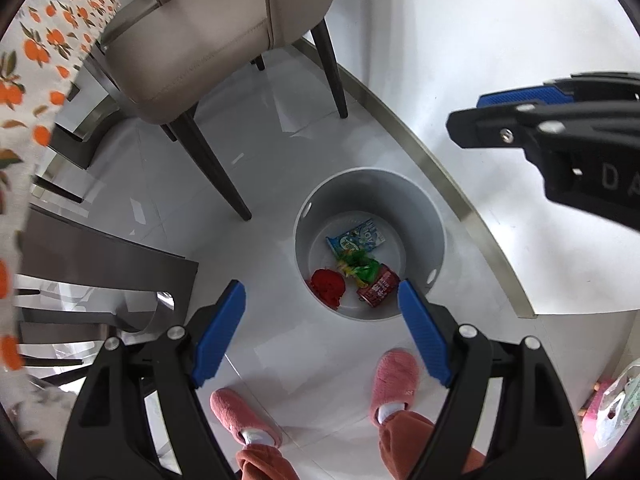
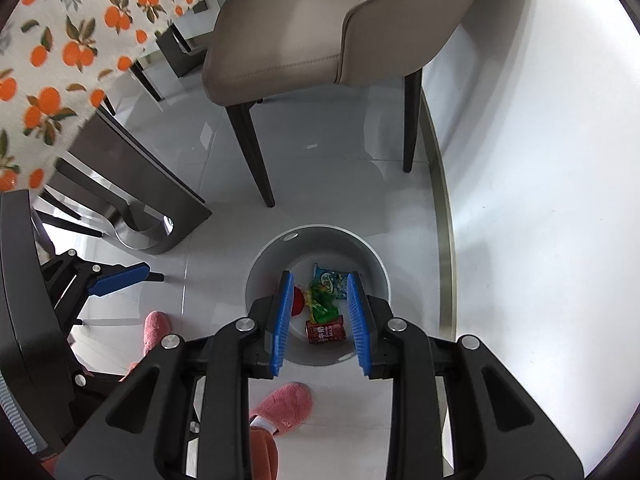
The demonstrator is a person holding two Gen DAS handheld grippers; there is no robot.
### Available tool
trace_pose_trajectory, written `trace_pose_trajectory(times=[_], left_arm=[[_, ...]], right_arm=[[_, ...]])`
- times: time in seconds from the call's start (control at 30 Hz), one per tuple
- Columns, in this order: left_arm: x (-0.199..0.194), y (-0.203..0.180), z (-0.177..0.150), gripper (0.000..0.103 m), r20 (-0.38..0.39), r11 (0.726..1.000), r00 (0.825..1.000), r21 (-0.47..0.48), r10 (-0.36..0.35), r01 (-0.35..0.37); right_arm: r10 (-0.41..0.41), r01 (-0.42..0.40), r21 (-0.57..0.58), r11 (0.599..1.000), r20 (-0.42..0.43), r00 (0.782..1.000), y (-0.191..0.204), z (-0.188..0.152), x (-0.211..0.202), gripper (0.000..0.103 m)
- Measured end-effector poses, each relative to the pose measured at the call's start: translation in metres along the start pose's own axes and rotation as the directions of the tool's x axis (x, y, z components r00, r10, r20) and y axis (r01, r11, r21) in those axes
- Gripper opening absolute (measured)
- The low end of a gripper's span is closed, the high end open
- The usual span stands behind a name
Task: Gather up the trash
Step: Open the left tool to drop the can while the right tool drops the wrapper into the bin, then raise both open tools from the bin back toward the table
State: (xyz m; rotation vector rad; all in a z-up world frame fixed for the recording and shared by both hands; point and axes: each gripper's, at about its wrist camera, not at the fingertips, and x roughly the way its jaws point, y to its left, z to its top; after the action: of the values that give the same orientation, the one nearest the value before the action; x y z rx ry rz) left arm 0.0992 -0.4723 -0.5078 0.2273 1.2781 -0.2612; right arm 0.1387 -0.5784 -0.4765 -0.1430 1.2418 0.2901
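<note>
Your left gripper point(image 1: 320, 300) stood wide, empty | your right gripper point(image 2: 320, 300) stood narrow, empty, over the grey bin point(image 2: 260, 280) | red can point(image 2: 326, 330), blue packet point(image 2: 334, 278) lay inside

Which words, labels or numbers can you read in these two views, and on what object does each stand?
"DA": white letters on the right gripper body, cut off by the frame edge.
Red can in the grey bin: white print, too small to read.
Blue snack packet: lettering too blurred to read.

light: bright, even | glare: glossy floor point(image 1: 280, 152) | edges: fisheye-bent, possibly motion-blurred tablecloth point(image 1: 24, 80) | shadows: soft
</note>
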Motion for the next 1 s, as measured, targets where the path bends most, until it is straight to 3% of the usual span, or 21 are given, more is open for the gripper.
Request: trace_pose_trajectory(times=[0.23, 0.63, 0.83, 1.0], left_arm=[[-0.071, 0.000, 0.021, 0.079, 0.033, 1.000, 0.999, -0.023, 0.019, -0.019], [-0.257, 0.030, 0.050, 0.079, 0.124, 0.995, 0.992, -0.093, -0.016, 0.028], [-0.327, 0.087, 0.038, 0.079, 0.179, 0.987, 0.983, -0.158, 0.035, -0.007], [-0.359, 0.163, 0.007, 0.079, 0.184, 0.970, 0.977, -0.235, 0.108, -0.063]], right_arm=[[-0.027, 0.028, -0.009, 1.000, 0.020, 0.999, 0.007, 0.008, -0.084, 0.026], [-0.085, 0.089, -0.027, 0.996, 0.128, 0.988, 0.045, 0.061, -0.283, 0.026], [-0.081, 0.092, -0.054, 0.994, 0.185, 0.979, 0.099, 0.090, -0.339, 0.031], [-0.016, 0.036, -0.093, 0.995, 0.207, 0.978, 0.161, 0.110, -0.344, 0.035]])
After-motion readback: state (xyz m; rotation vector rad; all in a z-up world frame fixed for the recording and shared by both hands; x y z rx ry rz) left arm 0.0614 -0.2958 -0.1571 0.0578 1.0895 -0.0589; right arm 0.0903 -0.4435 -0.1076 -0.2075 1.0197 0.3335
